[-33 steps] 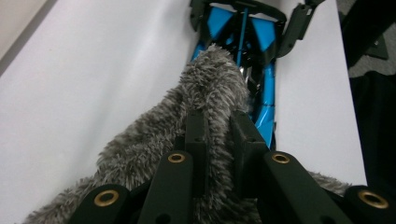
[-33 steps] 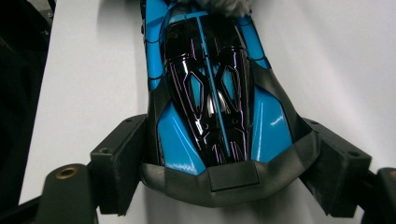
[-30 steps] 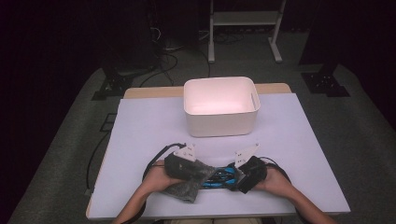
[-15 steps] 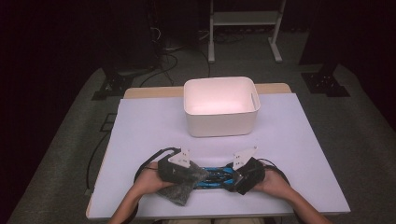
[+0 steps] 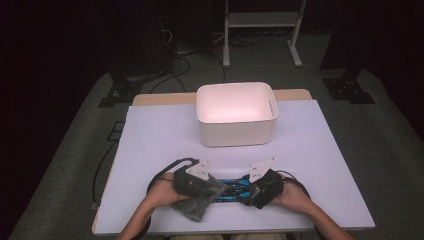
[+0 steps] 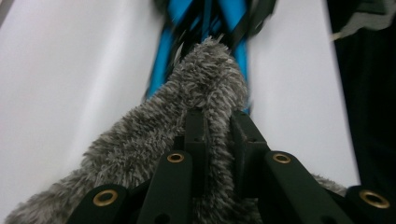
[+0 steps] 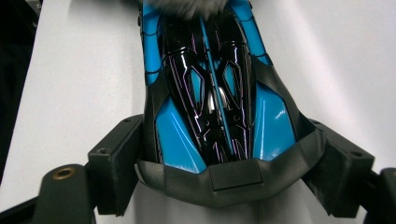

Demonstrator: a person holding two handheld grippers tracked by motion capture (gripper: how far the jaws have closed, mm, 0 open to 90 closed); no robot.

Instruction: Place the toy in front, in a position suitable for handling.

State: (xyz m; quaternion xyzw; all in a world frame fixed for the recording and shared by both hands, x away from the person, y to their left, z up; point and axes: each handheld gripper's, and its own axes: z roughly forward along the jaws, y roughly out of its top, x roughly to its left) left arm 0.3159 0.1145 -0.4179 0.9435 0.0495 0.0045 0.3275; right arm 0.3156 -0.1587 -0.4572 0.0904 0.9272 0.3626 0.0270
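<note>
My left hand-held gripper (image 5: 212, 186) is clamped on a grey fluffy cloth (image 6: 187, 121), its jaws pinching a fold of the pile; in the left gripper view the cloth's tip lies against the blue and black toy car (image 6: 205, 18). My right hand-held gripper (image 5: 252, 192) grips that toy car (image 7: 210, 93) by one end, a jaw pressed on each flank. Both sit at the near edge of the table (image 5: 150, 135), between my hands. A white plastic bin (image 5: 236, 114) stands well apart, farther back at mid-table. Beyond the table I see a metal stand (image 5: 260, 22) and floor cables (image 5: 175, 50).
</note>
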